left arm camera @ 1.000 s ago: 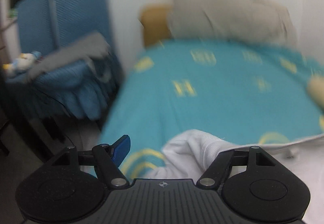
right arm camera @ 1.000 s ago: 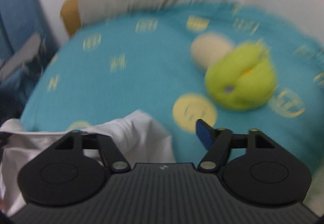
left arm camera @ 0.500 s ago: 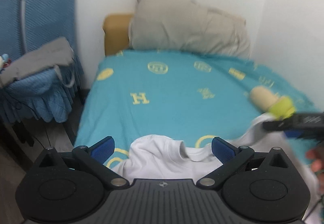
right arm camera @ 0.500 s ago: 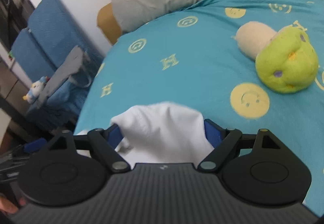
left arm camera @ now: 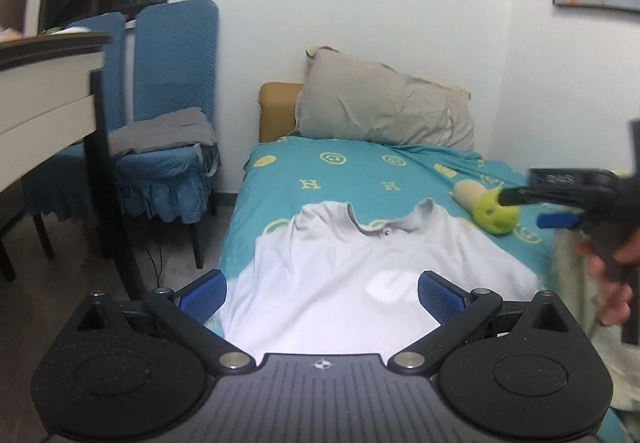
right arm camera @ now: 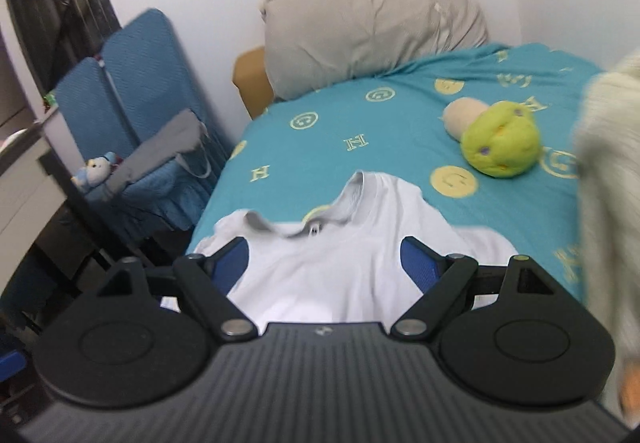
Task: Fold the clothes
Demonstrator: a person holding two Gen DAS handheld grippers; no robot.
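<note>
White shirt (left arm camera: pixel 340 275): smooth matt cloth. Bedsheet (left arm camera: pixel 352 171): printed cloth. Green toy (right arm camera: pixel 500 143): fuzzy plush.

Both wrist views look along the bed (left arm camera: pixel 352 171) from its foot toward the pillow (left arm camera: pixel 384 103); the right sits closer, angled leftward. Both share the white shirt (right arm camera: pixel 344 255).
</note>
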